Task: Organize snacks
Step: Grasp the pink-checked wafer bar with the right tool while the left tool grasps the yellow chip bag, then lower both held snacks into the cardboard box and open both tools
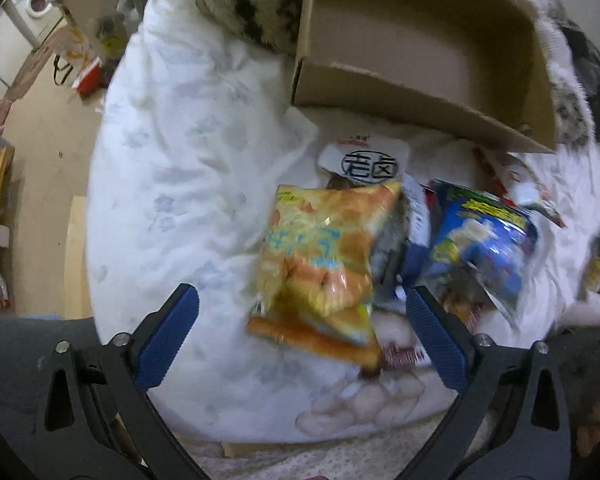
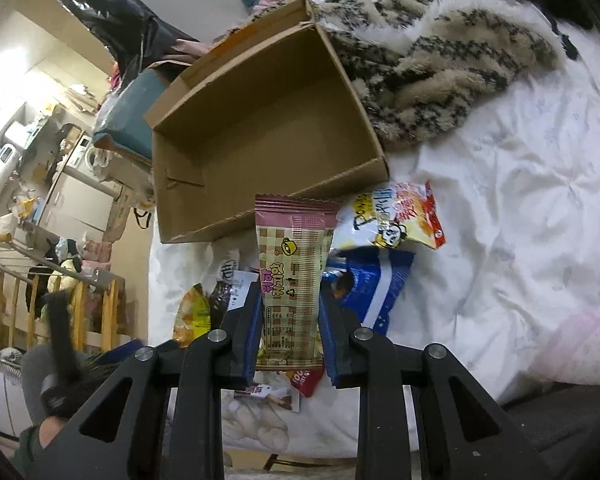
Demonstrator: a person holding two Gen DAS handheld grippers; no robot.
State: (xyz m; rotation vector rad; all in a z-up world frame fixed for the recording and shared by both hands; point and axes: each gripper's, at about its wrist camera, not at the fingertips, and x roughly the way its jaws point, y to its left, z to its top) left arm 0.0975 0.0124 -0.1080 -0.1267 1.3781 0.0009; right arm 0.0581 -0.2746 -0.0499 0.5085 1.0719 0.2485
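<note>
Just in front of the empty cardboard box [image 2: 268, 128] on the bed [image 2: 500, 200], the right gripper [image 2: 288, 320] has its jaws clamped on 1 pink checkered snack pack [image 2: 294, 276], upright and short of the near wall. That wall's rim could snag the pack and twist it loose. The left gripper [image 1: 300, 328] hangs with jaws spread wide over the orange snack bag [image 1: 324, 264]; the blue bag [image 1: 484, 248] crowds its right side, while bare quilt lies left.
</note>
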